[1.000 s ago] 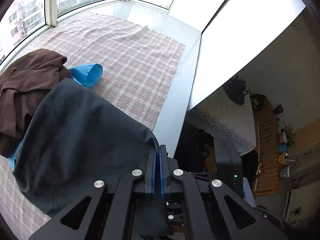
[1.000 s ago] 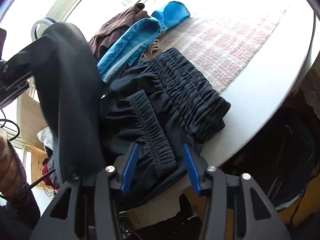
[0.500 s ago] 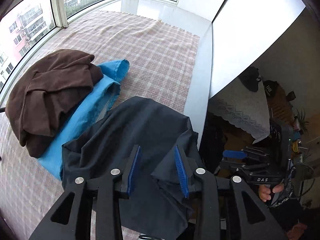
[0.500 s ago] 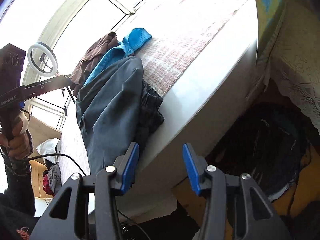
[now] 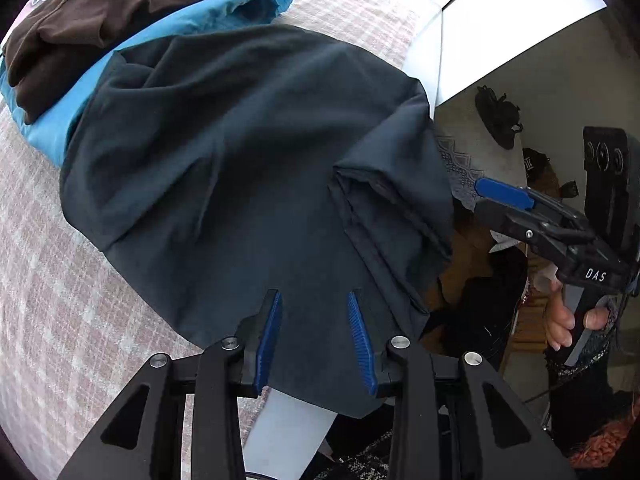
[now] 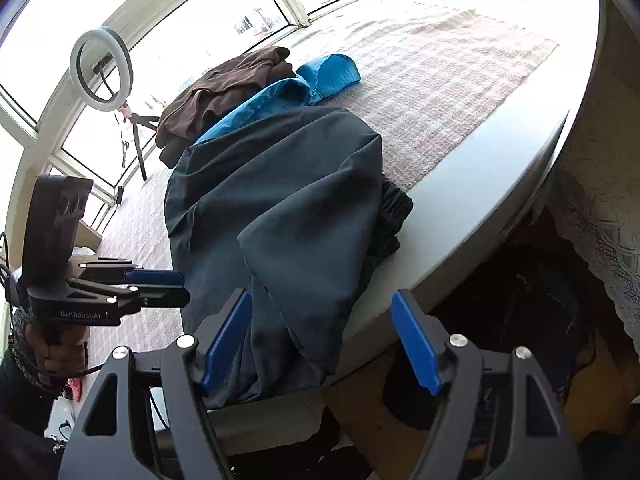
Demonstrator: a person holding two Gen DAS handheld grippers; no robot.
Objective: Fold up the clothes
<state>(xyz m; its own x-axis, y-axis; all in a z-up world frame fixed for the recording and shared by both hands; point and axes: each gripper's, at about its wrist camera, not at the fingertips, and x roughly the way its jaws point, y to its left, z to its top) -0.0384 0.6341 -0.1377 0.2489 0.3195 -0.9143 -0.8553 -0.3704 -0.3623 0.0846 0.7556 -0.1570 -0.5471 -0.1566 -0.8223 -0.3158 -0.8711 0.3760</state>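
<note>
From the left wrist, the left gripper hangs with jaws apart and empty above the dark garment, which is spread on the checked cloth and overlaps the blue garment. From the right wrist, the right gripper gapes empty too, with the dark garment's hem drooping over the table edge.

Dark garment released, left gripper fingers apart.
</note>
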